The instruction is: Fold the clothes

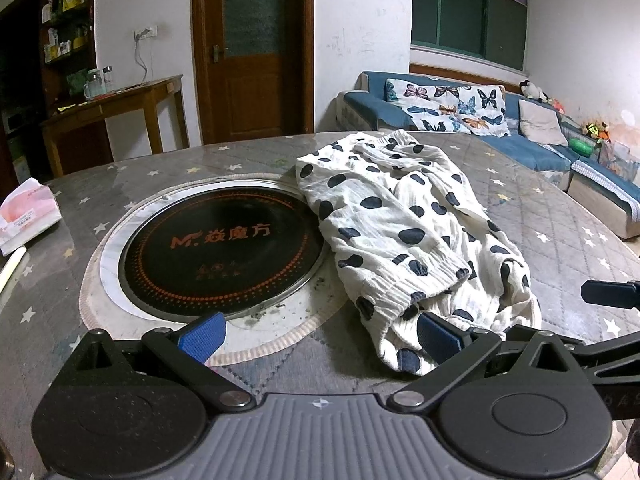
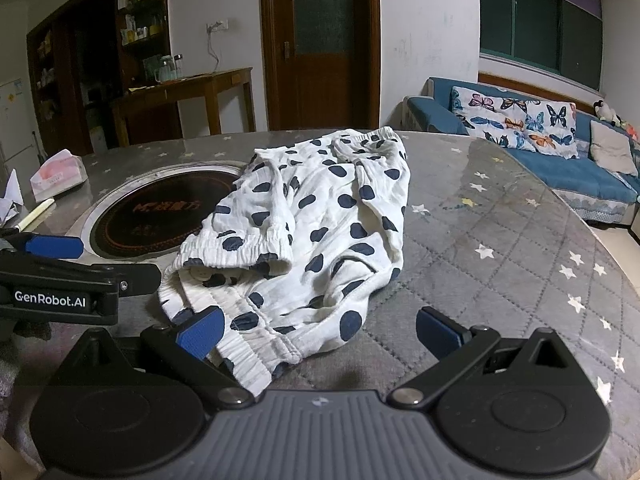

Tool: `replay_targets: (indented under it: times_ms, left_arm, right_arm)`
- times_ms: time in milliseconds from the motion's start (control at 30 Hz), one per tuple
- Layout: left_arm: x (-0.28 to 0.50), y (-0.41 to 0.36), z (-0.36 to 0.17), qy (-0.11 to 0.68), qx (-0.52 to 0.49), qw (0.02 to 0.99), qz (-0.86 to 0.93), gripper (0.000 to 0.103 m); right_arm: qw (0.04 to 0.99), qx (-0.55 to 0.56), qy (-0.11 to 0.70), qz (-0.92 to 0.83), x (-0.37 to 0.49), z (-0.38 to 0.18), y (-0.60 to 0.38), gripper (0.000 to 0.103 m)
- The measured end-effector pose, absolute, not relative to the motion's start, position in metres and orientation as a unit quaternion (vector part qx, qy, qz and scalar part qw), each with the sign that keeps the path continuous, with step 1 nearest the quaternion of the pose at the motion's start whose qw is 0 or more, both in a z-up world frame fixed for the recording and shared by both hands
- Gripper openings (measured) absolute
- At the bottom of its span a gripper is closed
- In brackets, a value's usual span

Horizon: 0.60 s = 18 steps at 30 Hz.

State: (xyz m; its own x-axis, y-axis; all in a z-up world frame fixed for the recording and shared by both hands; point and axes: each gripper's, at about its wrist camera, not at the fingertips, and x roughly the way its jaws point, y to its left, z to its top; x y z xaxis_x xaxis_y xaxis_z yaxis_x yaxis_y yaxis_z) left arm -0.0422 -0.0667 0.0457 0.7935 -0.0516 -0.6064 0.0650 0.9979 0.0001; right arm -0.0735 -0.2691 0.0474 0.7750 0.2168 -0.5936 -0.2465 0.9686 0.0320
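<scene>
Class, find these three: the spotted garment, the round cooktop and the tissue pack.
spotted garment (image 2: 320, 216), right wrist view, middle of cloth.
round cooktop (image 1: 208, 248), left wrist view, black glass.
tissue pack (image 1: 28, 212), left wrist view, pink face.

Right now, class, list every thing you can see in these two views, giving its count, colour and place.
garment: one, white with dark blue spots, crumpled on the table, its edge over the cooktop rim
cooktop: one, black round, set into the table
table: one, grey starred cover
tissue pack: one, pink and white, table's left edge
sofa: one, blue, butterfly cushions, far right
door: one, brown, back wall
side table: one, wooden, left of the door
left gripper: fingers open, near the garment's hem
right gripper: fingers open, garment's near edge between them
</scene>
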Motion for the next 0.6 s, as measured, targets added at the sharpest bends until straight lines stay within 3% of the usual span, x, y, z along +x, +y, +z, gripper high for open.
replay_targets:
  times_ms: [600]
  left_arm:
    - [-0.018, -0.071, 0.051, 0.316, 0.014, 0.948, -0.039, 0.103]
  right_arm:
    - [0.938, -0.013, 0.327, 0.117, -0.053, 0.042, -0.275, 0.103]
